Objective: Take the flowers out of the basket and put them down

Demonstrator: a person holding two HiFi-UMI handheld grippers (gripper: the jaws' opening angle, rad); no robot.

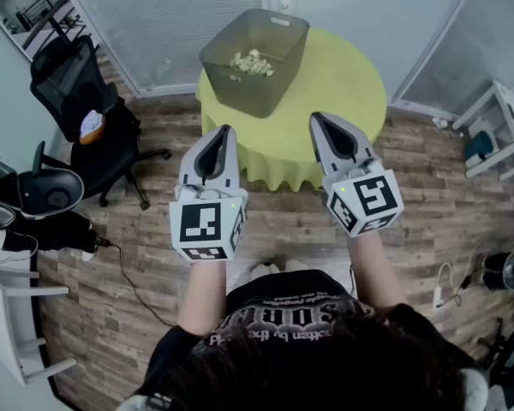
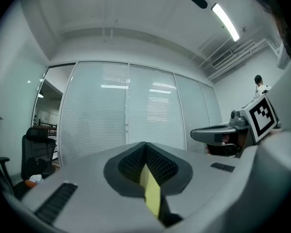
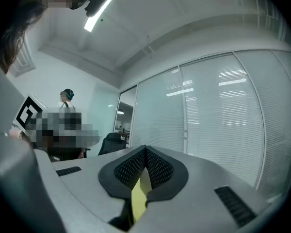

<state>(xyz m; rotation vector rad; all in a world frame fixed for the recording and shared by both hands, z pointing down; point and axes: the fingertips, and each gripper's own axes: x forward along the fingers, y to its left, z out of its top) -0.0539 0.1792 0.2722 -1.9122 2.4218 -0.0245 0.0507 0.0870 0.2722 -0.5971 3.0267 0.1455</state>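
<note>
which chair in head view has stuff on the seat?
Black office chair at upper left, by the blinds: an orange-and-white item lies on its seat. The white chair at lower left looks bare.

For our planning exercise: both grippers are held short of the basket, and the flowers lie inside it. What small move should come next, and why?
Probably open the right gripper and move it forward over the basket. Both it and the left gripper are shut, empty and short of the basket, while the flowers lie inside.

White upside-down print on the person's black shirt (image 1: 301,317), perhaps "…otten by the…", otherwise illegible
</note>
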